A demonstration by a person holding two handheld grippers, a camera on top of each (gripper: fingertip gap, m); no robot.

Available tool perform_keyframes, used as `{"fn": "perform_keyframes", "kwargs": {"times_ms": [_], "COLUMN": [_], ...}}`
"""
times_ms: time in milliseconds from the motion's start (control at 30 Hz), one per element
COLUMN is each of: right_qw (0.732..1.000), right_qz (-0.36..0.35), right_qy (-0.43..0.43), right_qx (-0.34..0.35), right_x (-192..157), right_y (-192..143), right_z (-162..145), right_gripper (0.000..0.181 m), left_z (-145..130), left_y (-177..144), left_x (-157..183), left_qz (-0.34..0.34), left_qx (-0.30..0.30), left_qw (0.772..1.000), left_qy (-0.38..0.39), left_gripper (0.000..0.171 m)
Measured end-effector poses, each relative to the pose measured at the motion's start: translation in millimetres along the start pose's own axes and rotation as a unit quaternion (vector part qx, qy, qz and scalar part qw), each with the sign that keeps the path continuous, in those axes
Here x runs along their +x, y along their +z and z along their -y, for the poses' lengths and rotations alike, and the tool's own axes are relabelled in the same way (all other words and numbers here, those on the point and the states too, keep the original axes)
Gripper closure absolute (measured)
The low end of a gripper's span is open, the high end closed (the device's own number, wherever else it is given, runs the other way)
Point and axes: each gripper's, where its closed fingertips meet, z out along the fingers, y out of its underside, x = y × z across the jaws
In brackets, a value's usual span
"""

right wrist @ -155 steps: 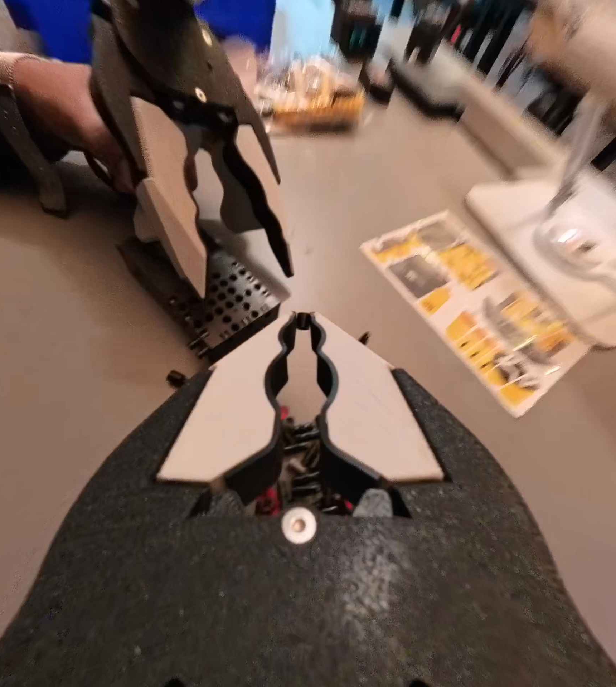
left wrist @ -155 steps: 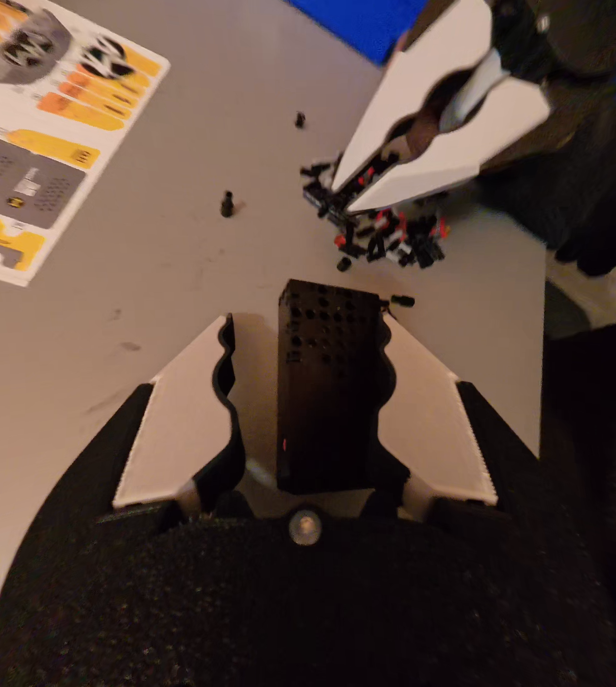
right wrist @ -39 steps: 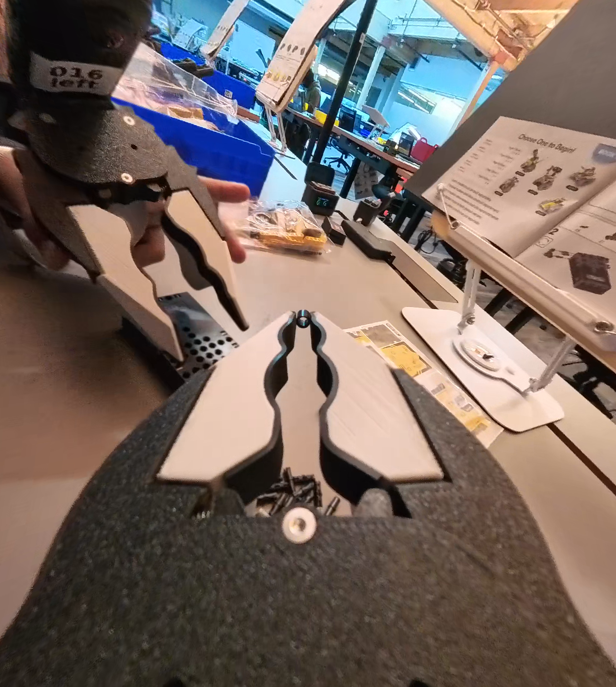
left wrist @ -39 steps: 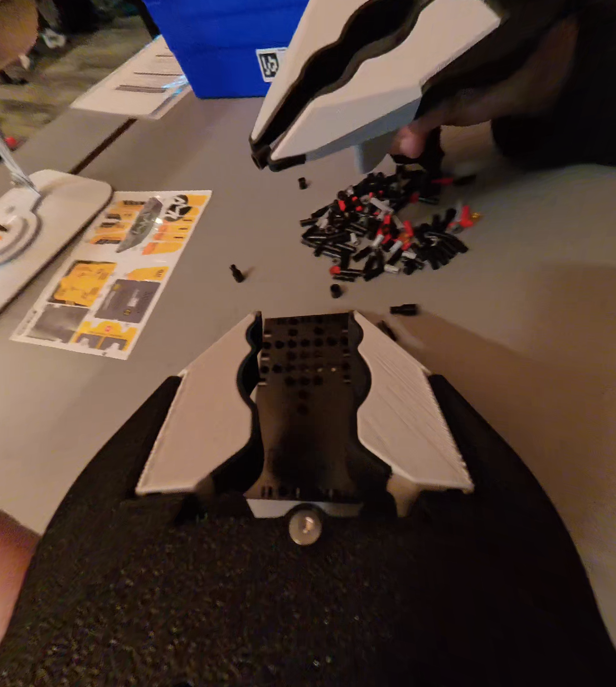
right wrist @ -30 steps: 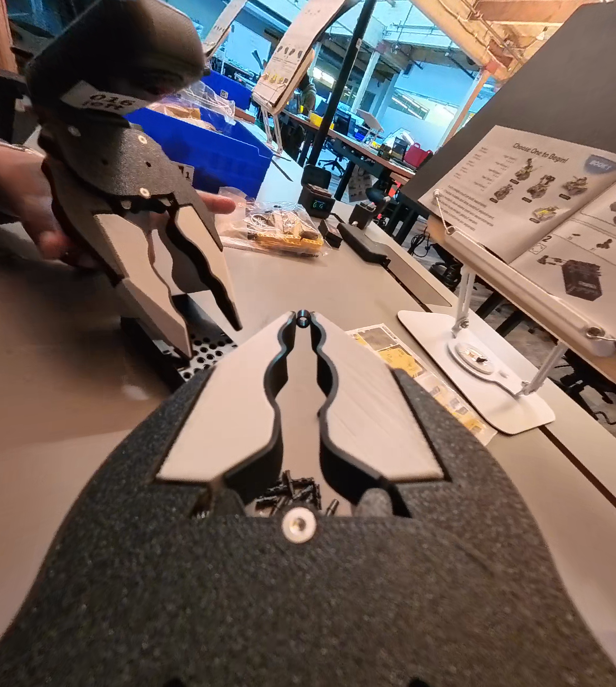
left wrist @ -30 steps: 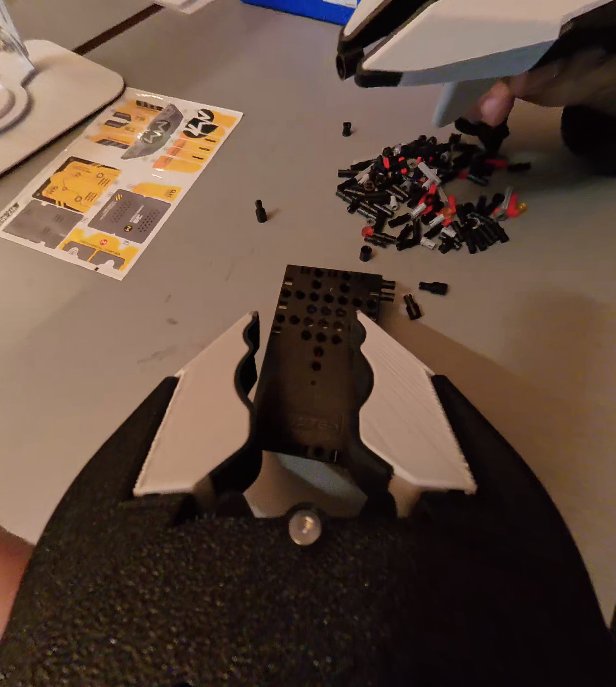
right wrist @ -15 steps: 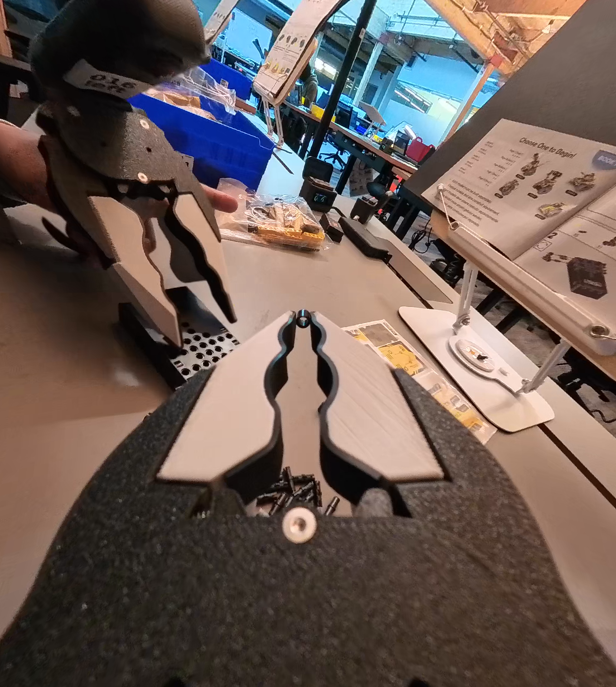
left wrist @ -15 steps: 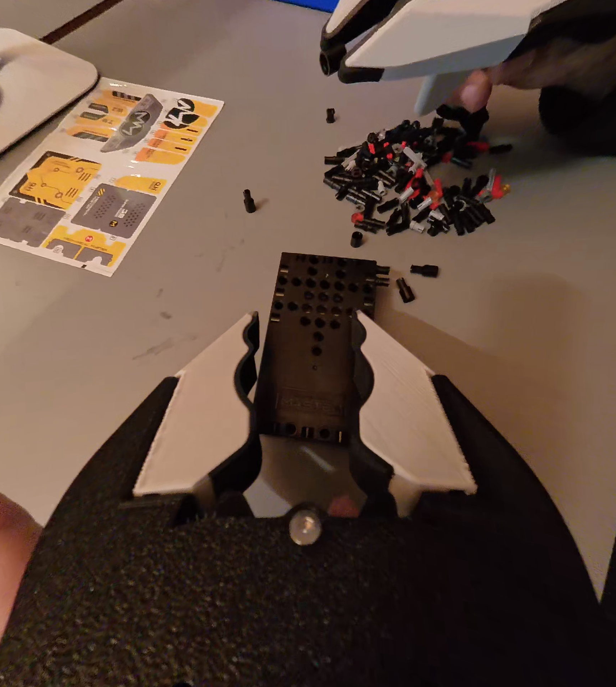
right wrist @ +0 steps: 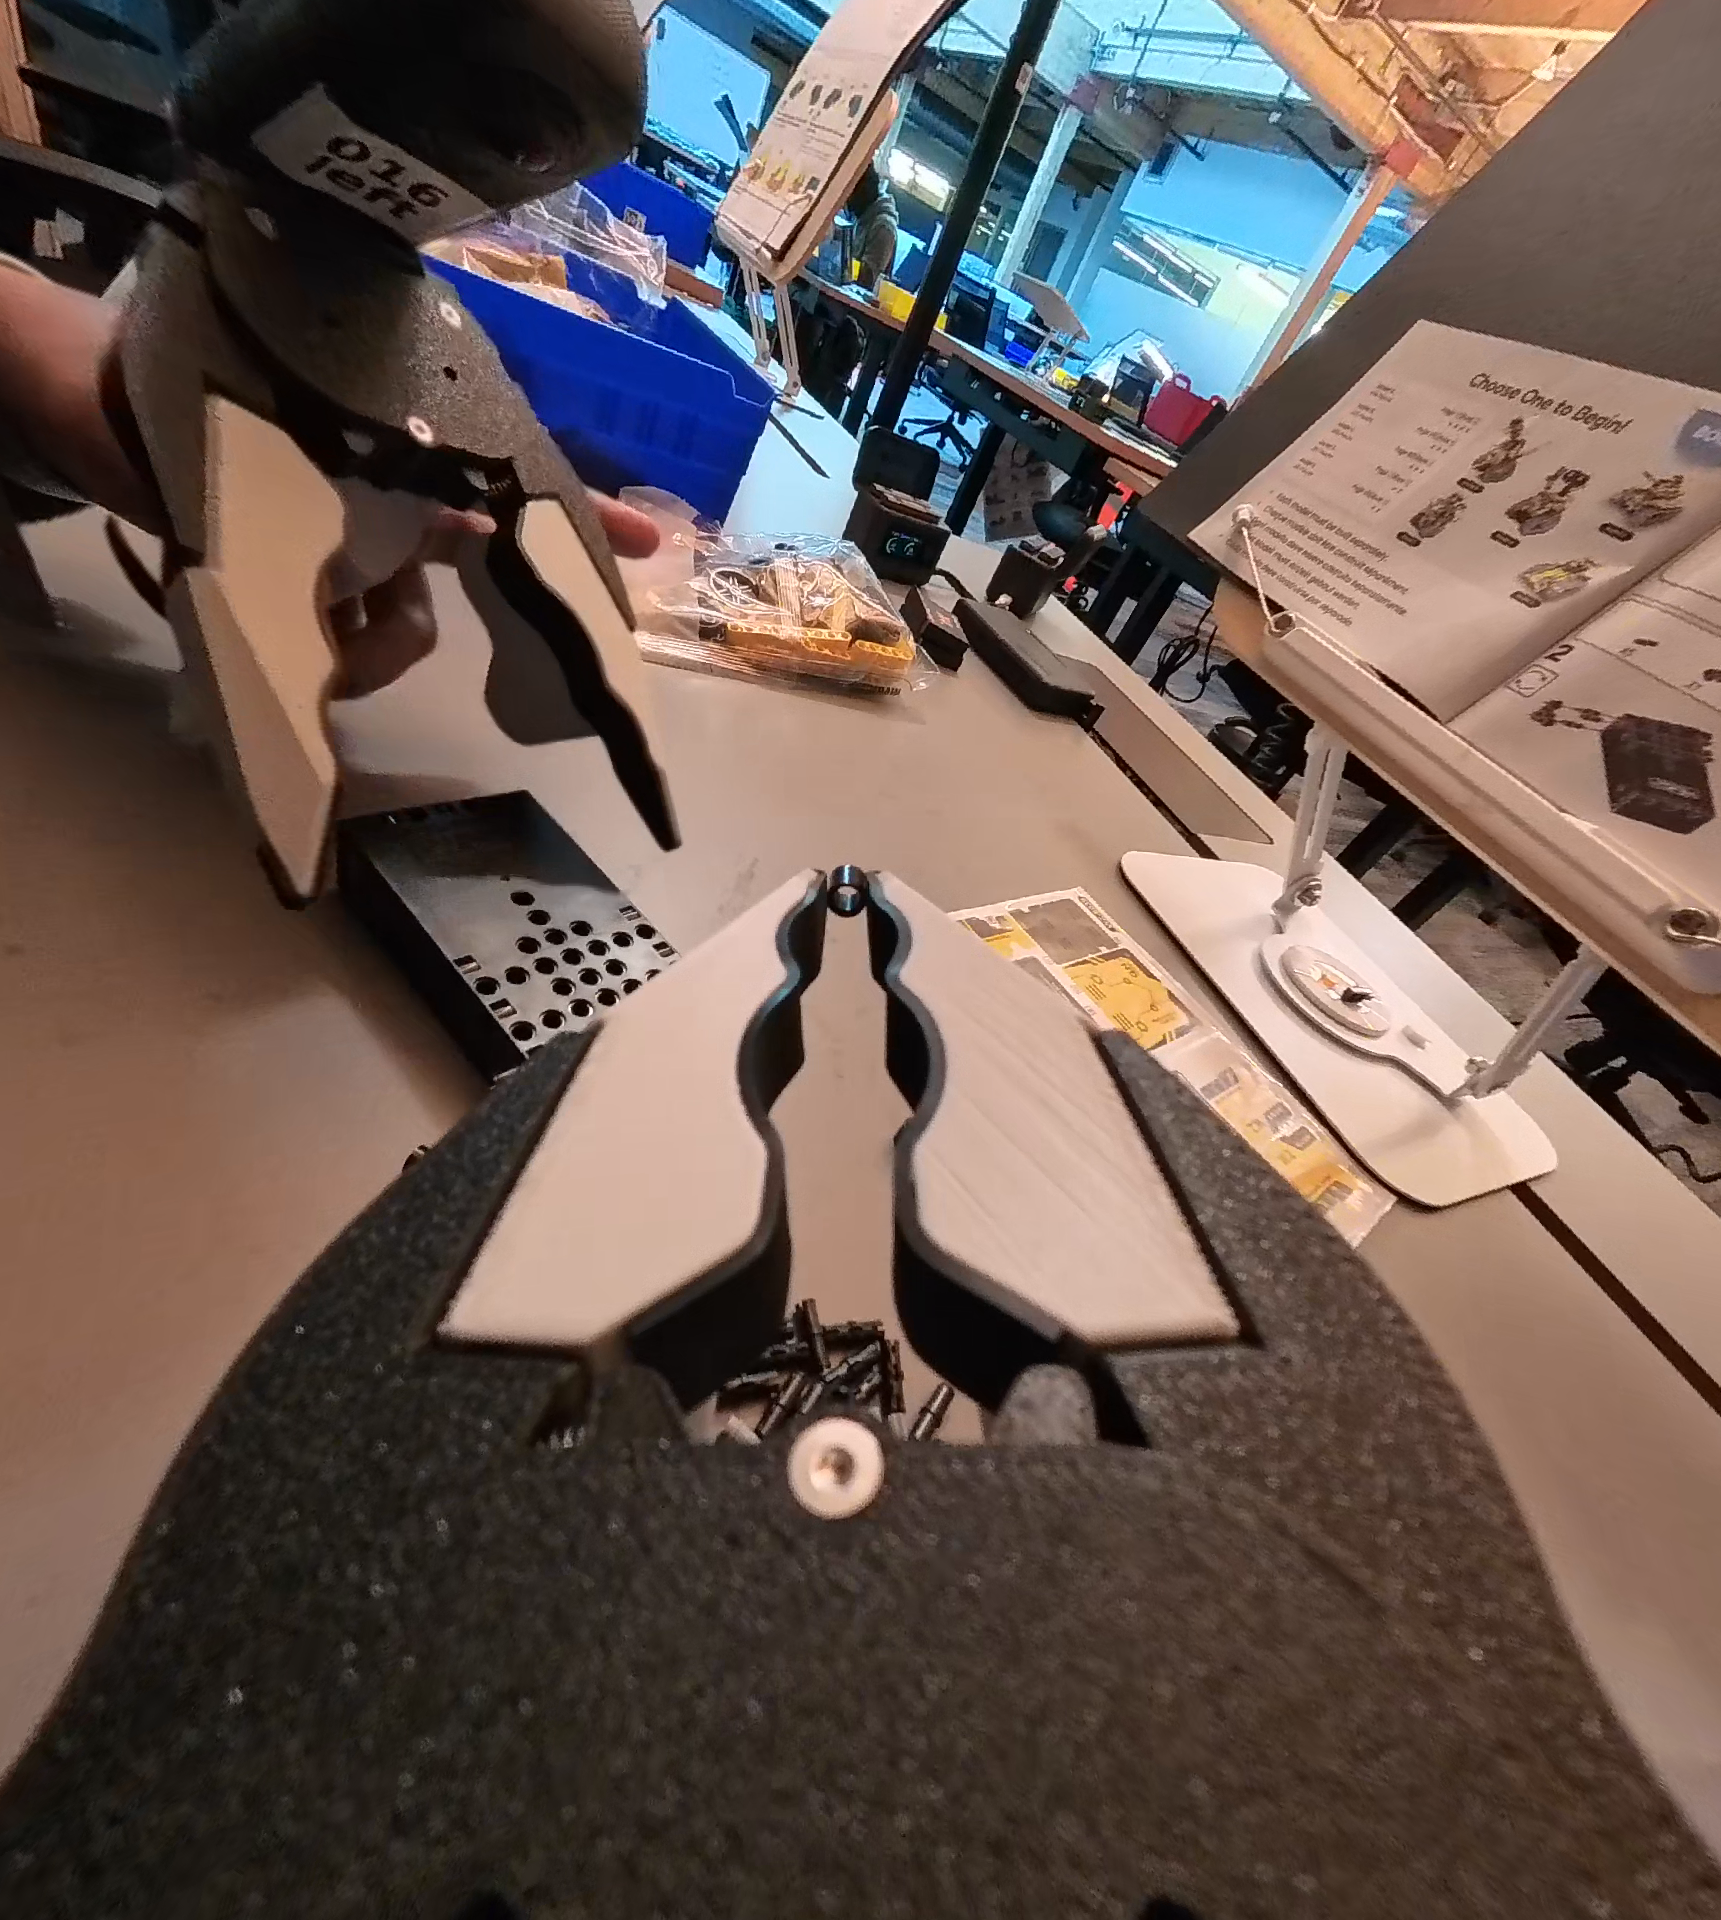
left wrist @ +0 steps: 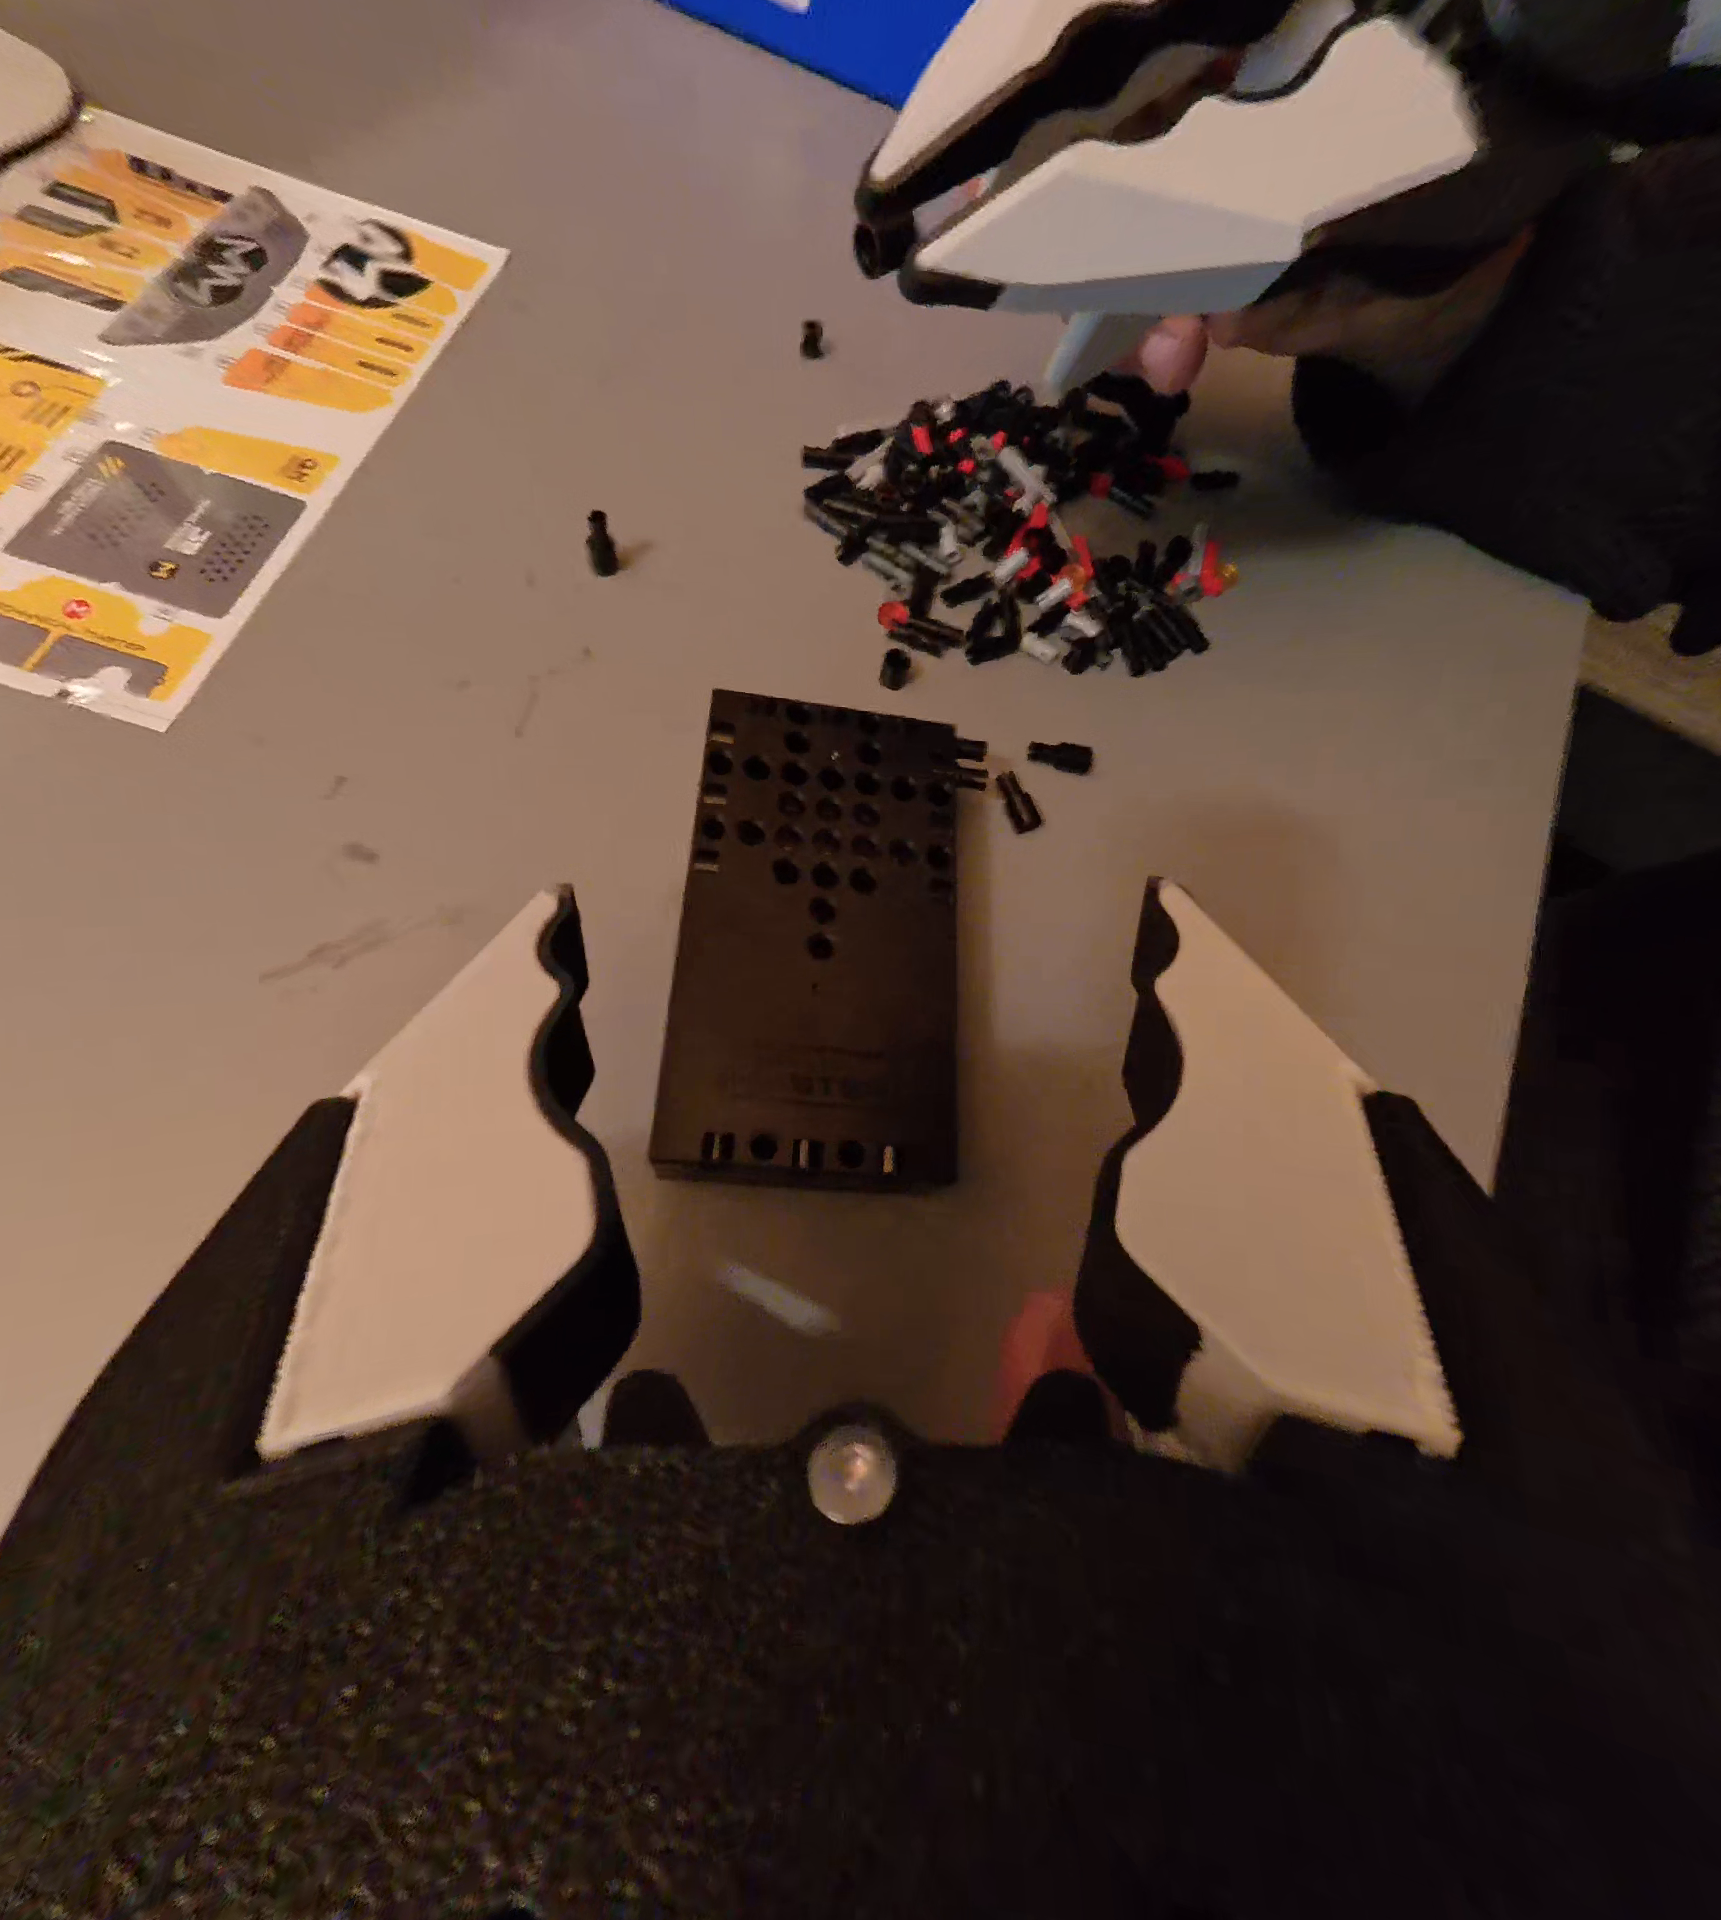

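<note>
Black perforated block (left wrist: 814,935): lies flat on the desk (left wrist: 212,935), long axis in line with the left hand-held gripper (left wrist: 851,904), whose fingers stand apart either side, not touching. Right hand-held gripper (right wrist: 848,896), beyond the block's far end: tips clamped on a small black pin (right wrist: 848,891). Loose pin pile (left wrist: 1012,530) just beyond the block.

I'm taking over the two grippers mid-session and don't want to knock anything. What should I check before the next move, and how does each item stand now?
1. Left gripper open, holding nothing: ok.
2. Black block lying flat on the table, free of both left fingers: ok.
3. Right gripper shut on a small black pin: ok.
4. Pin gripped squarely: cannot tell.
5. Loose pins beside the block's far right corner: not ok, close enough to be knocked.
6. Pin pile apart from the block: ok.
</note>
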Motion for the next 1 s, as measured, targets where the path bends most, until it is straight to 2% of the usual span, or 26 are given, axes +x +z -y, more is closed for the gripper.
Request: {"fn": "perform_keyframes", "kwargs": {"times_ms": [133, 300, 500, 633, 733, 900, 1000], "right_qw": [1.000, 1.000, 1.000, 1.000, 1.000, 1.000, 1.000], "right_qz": [0.000, -0.001, -0.002, -0.002, -0.003, -0.003, -0.002], "right_qy": [-0.002, -0.005, -0.007, -0.009, -0.010, -0.012, -0.012], "right_qx": [0.000, 0.000, 0.002, 0.001, 0.001, 0.000, 0.000], "right_x": [-0.5, -0.7, -0.8, -0.7, -0.6, -0.7, -1.1], "right_y": [-0.1, -0.5, -0.9, -0.9, -0.9, -0.7, -0.5], "right_z": [0.4, 1.3, 2.3, 2.2, 2.2, 1.7, 1.5], "right_gripper": [0.174, 0.174, 0.174, 0.174, 0.174, 0.174, 0.174], "left_z": [0.4, 18.3, 29.7, 31.9, 23.7, -7.5, -22.4], "left_y": [-1.4, -2.0, -11.8, -12.4, -6.9, 12.2, 23.1], "left_x": [-17.7, -13.1, -32.1, -20.0, -17.6, -1.0, -5.2], "left_qz": [0.070, 0.070, 0.116, 0.087, 0.081, 0.053, 0.078], "left_qx": [-0.004, 0.050, 0.085, 0.103, 0.078, -0.026, -0.069], "left_qw": [0.997, 0.996, 0.989, 0.991, 0.994, 0.998, 0.993], "left_qy": [0.038, 0.009, -0.015, -0.001, -0.007, 0.034, 0.059], "left_gripper": [0.068, 0.068, 0.066, 0.067, 0.067, 0.067, 0.067]}}
